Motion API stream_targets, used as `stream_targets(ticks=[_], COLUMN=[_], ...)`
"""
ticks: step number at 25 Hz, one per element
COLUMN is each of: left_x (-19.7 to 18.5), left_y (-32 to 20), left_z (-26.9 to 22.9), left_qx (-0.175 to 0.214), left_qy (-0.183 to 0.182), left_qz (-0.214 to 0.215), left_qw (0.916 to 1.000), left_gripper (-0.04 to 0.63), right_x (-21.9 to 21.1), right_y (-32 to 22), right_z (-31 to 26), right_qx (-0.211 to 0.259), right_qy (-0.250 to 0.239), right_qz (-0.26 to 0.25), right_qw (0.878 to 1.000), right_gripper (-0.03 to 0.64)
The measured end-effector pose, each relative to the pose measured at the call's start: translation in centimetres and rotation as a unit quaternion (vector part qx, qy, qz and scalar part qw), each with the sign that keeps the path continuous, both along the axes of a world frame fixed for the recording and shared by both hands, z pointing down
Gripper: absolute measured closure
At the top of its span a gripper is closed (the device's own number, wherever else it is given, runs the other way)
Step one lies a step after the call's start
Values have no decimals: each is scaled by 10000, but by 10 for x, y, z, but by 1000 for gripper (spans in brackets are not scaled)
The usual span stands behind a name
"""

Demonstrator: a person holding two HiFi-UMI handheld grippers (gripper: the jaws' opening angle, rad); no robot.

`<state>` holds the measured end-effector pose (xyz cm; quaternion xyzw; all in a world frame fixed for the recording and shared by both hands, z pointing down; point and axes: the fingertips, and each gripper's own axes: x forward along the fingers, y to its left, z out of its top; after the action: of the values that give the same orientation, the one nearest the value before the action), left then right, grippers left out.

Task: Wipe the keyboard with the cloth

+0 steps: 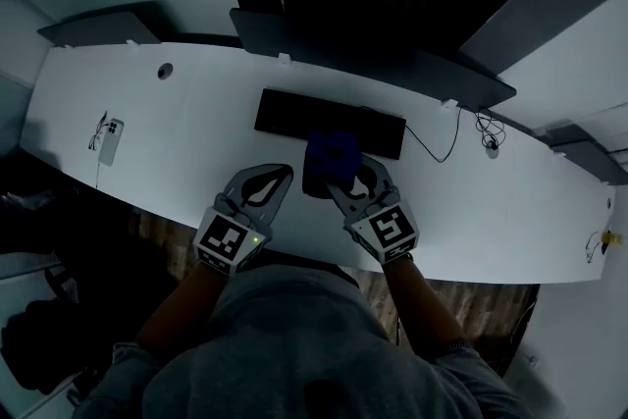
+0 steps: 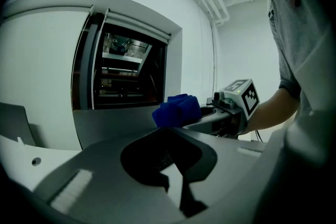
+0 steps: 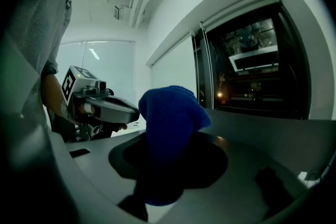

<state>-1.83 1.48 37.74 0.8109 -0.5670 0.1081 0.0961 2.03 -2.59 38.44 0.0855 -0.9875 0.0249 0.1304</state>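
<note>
Over a white desk (image 1: 196,128) in a dim room, right gripper (image 1: 343,178) pinches blue cloth (image 1: 332,152) by keyboard (image 1: 285,114); left gripper (image 1: 282,173) closed.

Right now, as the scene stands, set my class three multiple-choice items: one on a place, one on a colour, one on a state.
1. Where does the keyboard lie? A the middle of the desk; B the desk's left end; C the floor.
2. The cloth is: A red; B blue; C white.
3. The left gripper holds: A the cloth; B the keyboard; C nothing.

Key: 1 A, the head view shows it mid-desk. 2 B, it is blue in every view. 3 C, the right gripper grips the cloth and nothing stands between the left's jaws.
</note>
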Motion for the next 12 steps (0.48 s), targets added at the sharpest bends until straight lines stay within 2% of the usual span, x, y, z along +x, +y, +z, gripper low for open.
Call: stream_targets(ticks=[6, 9, 12], left_x=[-46, -68, -89], left_y=[-24, -39, -57], left_z=[14, 34, 55], left_qx=[-73, -242, -376], left_qy=[62, -8, -41], left_qz=[-245, -274, -352], left_qw=[9997, 9993, 9987], left_gripper=[588, 588, 588], right_x=[-44, -66, -89], right_y=[-16, -29, -43], right_z=[30, 45, 65], right_qx=[33, 80, 342], right_qy=[441, 706, 1065], right_qz=[-252, -326, -481], right_qw=[9987, 9969, 9926], right_gripper=[463, 462, 460])
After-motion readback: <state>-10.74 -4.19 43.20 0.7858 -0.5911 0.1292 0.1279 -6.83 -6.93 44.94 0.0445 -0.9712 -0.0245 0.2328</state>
